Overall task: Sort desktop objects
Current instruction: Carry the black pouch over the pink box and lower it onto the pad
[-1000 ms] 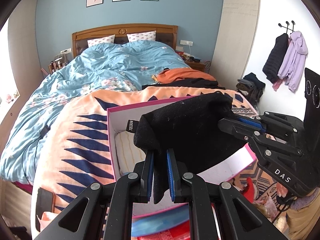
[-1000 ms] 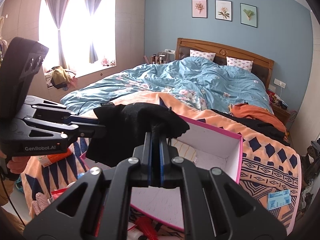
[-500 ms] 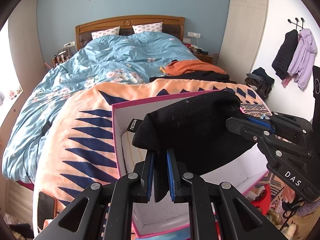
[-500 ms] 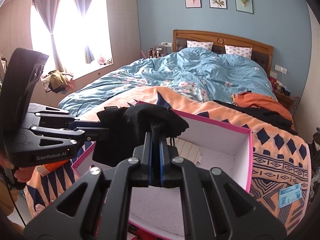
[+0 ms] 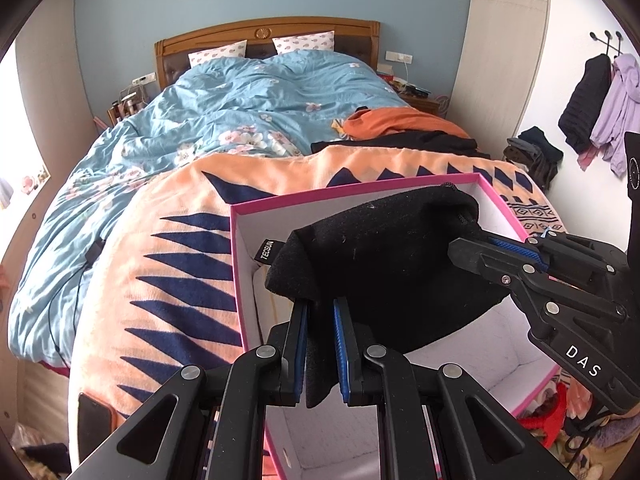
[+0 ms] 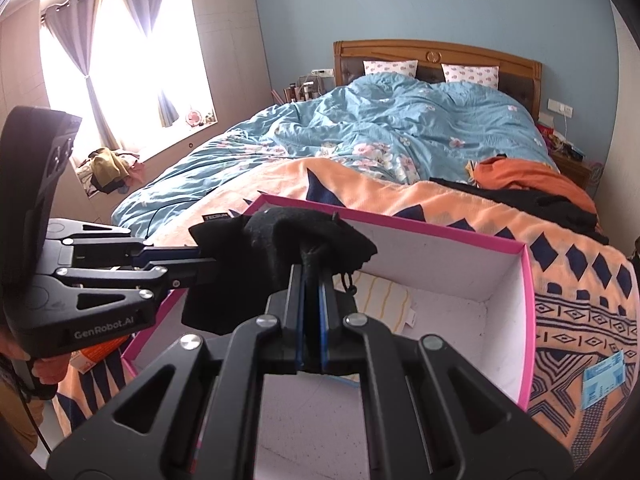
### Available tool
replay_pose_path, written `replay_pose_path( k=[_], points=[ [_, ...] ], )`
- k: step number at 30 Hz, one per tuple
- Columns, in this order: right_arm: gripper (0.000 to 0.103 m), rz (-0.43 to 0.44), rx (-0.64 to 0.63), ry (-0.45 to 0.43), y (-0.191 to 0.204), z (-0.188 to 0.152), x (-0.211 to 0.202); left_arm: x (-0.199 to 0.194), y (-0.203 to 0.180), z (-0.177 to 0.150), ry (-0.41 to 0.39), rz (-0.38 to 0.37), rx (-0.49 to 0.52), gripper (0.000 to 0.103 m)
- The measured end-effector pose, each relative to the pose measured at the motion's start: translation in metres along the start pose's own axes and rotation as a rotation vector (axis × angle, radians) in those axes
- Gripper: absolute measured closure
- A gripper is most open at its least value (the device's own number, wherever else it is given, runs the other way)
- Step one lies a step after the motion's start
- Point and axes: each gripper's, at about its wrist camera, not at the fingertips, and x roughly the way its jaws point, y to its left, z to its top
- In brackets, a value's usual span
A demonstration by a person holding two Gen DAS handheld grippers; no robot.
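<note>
**Q:** While the pink-edged box (image 5: 496, 204) sits on the orange patterned blanket (image 5: 168, 264) at the foot of the bed, what surrounds it?

**A:** Beyond the blanket's far edge lies a blue floral duvet (image 5: 248, 120); an orange garment (image 6: 528, 176) and dark clothes lie at its far right corner. A blue-and-white card (image 6: 604, 378) lies on the blanket just outside the box's right wall. A dark phone (image 5: 94, 420) rests near the blanket's near left corner. Inside the box, against its far wall, lies a cream cloth with yellow stripes (image 6: 380, 300).

**Q:** Does anything obstruct the box opening?

**A:** Only the black fabric pouch (image 5: 384, 264) itself, which hangs above the interior and hides most of the striped cloth in the left wrist view.

**Q:** Where is the pouch relative to each gripper?

**A:** It spans both. The left gripper (image 5: 320, 344) is clamped on the pouch's lower edge, near the corner bearing a small "TECSUN" tag (image 5: 267, 249). The right gripper (image 6: 310, 316) is closed tight on the opposite, gathered end, where a drawstring (image 6: 349, 282) dangles. The pouch is held clear of the box floor, over the half nearer the far wall.
</note>
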Motion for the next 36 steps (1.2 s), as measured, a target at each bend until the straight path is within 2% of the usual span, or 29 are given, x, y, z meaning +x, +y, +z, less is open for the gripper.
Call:
replay_pose_path(
  k=[23, 36],
  points=[
    [0.096, 0.009, 0.117, 0.105, -0.019, 0.008, 0.054, 0.045, 0.01, 0.014, 0.047, 0.066, -0.024, 0.092],
    [0.096, -0.061, 0.108, 0.228, -0.019, 0.015, 0.076, 0.061, 0.015, 0.014, 0.071, 0.076, -0.041, 0.092]
  ],
)
